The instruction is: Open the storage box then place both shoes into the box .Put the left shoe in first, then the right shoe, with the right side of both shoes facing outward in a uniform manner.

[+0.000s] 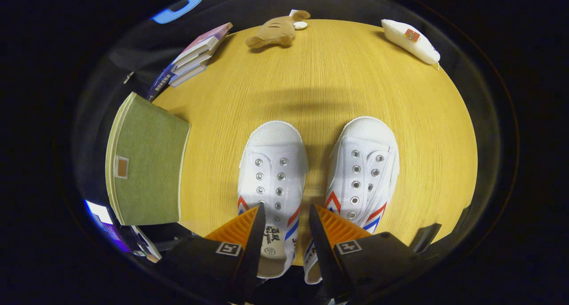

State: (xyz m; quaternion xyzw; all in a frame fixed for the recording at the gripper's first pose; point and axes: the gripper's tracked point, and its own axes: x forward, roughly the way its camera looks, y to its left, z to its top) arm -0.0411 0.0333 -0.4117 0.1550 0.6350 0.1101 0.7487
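two shoes (318, 176), jaws (284, 216) apart above them

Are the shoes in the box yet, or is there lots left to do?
Nothing looks done yet. The green box is shut, beside the shoes. Both shoes, left shoe and right shoe, sit on the table. The gripper hangs over the left shoe, fingers apart, holding nothing. Opening the box and packing remain.

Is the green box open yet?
No, the green storage box sits shut left of the two white shoes, and the open gripper hovers above the shoes' heels.
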